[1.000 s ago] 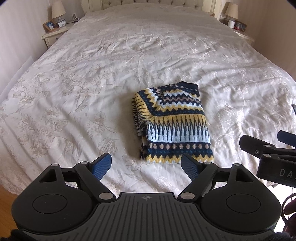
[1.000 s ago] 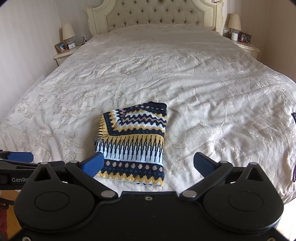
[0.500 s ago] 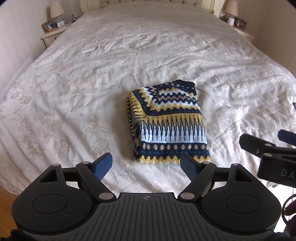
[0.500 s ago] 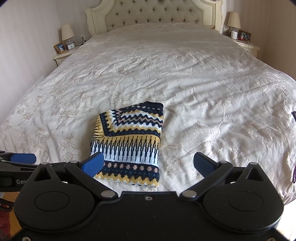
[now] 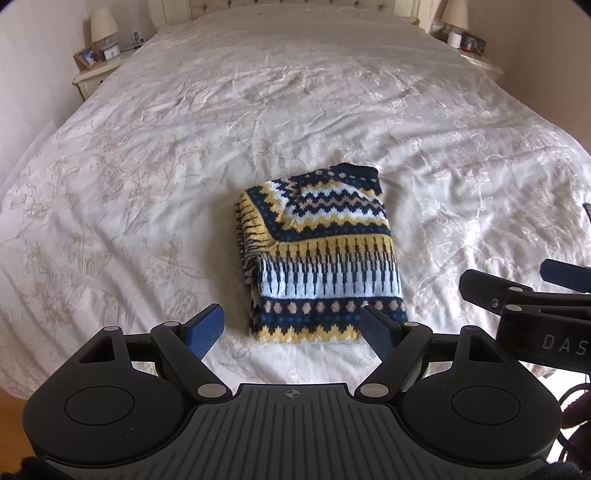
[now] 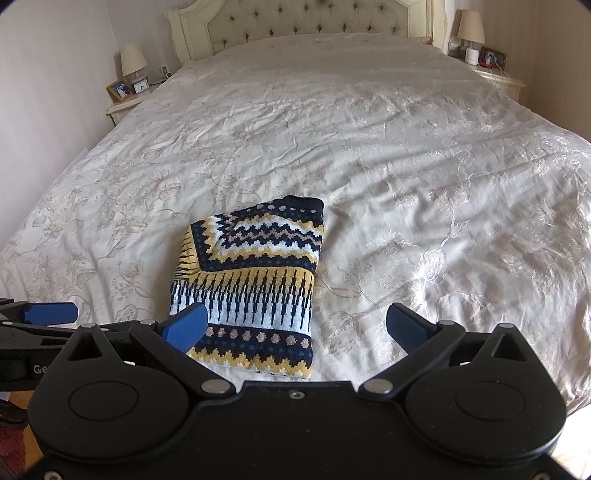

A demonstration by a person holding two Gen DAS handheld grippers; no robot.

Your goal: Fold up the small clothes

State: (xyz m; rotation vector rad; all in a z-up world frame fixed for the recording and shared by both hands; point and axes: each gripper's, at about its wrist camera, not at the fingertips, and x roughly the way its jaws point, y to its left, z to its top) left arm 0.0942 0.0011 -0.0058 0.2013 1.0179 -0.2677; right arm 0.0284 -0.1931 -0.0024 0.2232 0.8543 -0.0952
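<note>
A small knitted sweater in navy, yellow and white zigzag bands lies folded into a neat rectangle on the bed near its foot; it also shows in the right wrist view. My left gripper is open and empty, held just short of the sweater's near hem. My right gripper is open and empty, its left fingertip in front of the sweater's near left corner. Each gripper shows at the edge of the other's view.
A wide bed with a cream floral bedspread fills both views. A tufted headboard stands at the far end. Nightstands with lamps and photo frames stand at the far left and far right. Wood floor shows at the lower left.
Both grippers have drawn back and slightly up from the bed, so the folded sweater sits a little farther off. Both stay open. The sweater has not moved.
</note>
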